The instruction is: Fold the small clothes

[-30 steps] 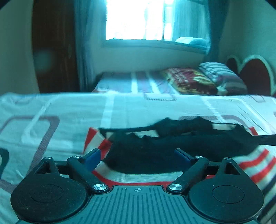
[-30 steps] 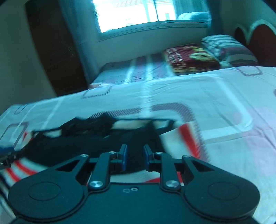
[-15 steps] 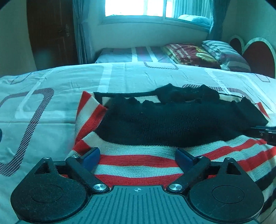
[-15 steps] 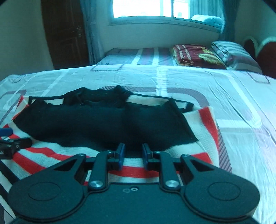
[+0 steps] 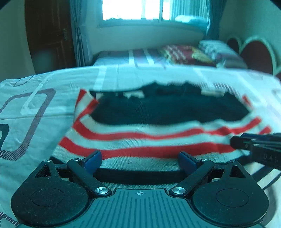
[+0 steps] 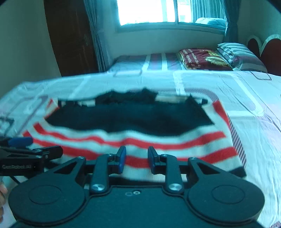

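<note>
- Lying flat on the patterned bedsheet [image 6: 245, 108], the striped knit garment [image 5: 158, 133] shows red and white bands nearest the cameras and a black part further off, toward the window [image 6: 145, 12].
- Left gripper [image 5: 140, 160] tilts down over the garment's near hem, its blue-padded fingers [image 5: 92, 160] spread wide with only the cloth below them, nothing pinched.
- Right gripper [image 6: 137, 158] also slopes down at the near hem, just beside the left one; its jaws have just been opening and stand a little apart, the blue pads [image 6: 122, 157] above the stripes, clamping nothing.
- Beyond the sheet are a second bed, a dark red blanket [image 6: 202, 58] and a striped pillow [image 6: 238, 52].
</note>
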`<state>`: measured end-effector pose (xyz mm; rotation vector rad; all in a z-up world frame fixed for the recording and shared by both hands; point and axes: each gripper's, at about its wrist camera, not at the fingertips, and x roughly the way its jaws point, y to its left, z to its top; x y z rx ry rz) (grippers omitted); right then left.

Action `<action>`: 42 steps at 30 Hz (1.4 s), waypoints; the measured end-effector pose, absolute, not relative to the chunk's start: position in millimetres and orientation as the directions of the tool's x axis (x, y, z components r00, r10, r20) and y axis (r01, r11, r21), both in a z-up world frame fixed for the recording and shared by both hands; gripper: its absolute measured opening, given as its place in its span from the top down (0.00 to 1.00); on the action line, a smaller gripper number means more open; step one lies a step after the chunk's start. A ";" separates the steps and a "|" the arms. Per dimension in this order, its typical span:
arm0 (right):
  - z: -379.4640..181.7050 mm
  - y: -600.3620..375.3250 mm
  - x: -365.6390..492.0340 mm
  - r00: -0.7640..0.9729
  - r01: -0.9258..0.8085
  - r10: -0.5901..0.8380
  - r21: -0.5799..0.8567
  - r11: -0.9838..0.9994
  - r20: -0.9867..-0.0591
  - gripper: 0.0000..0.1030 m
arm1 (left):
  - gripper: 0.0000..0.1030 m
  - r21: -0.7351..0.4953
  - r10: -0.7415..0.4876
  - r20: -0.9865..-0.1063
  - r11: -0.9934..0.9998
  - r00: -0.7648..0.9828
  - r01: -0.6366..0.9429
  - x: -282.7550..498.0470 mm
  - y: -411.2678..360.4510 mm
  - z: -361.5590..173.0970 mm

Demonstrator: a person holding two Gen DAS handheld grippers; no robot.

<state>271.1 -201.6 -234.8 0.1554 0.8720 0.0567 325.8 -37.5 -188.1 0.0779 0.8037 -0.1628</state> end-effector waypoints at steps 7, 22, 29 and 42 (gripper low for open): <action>-241.0 -192.2 261.0 0.668 0.017 0.073 0.114 0.993 -0.740 0.73 | 0.08 0.040 -0.105 -0.729 0.980 0.677 0.195 320.9 -39.4 -194.6; -211.8 -186.0 225.8 0.670 0.054 0.092 0.171 0.984 -0.737 0.69 | 0.08 -0.005 -0.119 -0.712 0.986 0.692 0.165 292.4 -36.9 -166.7; -226.3 -187.8 217.2 0.627 0.084 0.059 0.143 0.986 -0.777 0.68 | 0.08 0.013 -0.088 -0.741 0.989 0.665 0.145 290.1 -30.8 -181.5; -244.2 -177.8 207.8 0.635 0.073 0.007 0.069 0.995 -0.772 0.66 | 0.08 0.044 -0.073 -0.740 0.987 0.668 0.157 280.5 -27.2 -199.4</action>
